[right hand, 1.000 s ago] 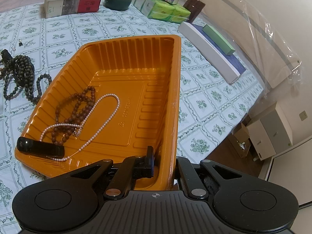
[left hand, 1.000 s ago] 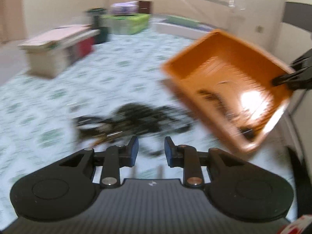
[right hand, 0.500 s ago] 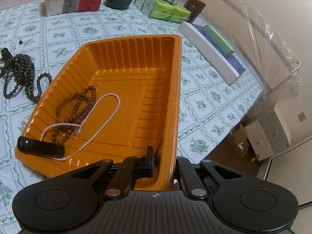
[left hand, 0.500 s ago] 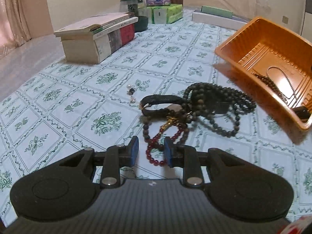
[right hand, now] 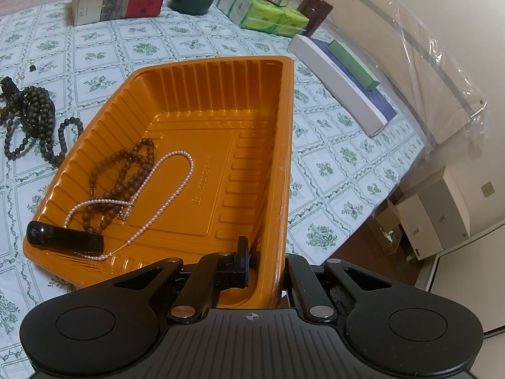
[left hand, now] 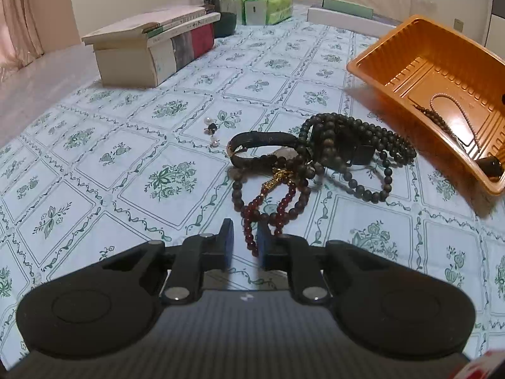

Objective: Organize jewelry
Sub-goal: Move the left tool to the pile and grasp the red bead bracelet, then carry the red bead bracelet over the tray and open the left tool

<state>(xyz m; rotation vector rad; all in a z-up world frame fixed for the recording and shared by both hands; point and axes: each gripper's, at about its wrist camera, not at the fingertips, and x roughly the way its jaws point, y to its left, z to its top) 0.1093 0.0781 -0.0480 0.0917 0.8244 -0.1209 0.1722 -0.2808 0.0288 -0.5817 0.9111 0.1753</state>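
Observation:
A heap of jewelry lies on the flowered tablecloth: a dark bead necklace (left hand: 356,145), a black watch strap (left hand: 262,139), a red bead bracelet (left hand: 284,202) and small pearl earrings (left hand: 210,129). My left gripper (left hand: 245,243) is low over the cloth, its jaws closing with the near end of the red bracelet between them and a gap still showing. My right gripper (right hand: 268,259) is shut on the near wall of the orange tray (right hand: 202,94), which is tipped up. In the tray are brown beads (right hand: 126,177), a pearl necklace (right hand: 176,183) and a black oblong piece (right hand: 63,238).
Stacked books (left hand: 151,47) stand at the back left, with a dark jar (left hand: 221,15) and green tissue packs (left hand: 265,6) behind them. A long white box (right hand: 341,85) lies right of the tray. The table ends at the right, with the floor and a white cabinet (right hand: 438,218) beyond.
The left gripper swung away from the tray, came down at the heap's near edge, and its jaws narrowed around the red bracelet. The right gripper and tray have not moved.

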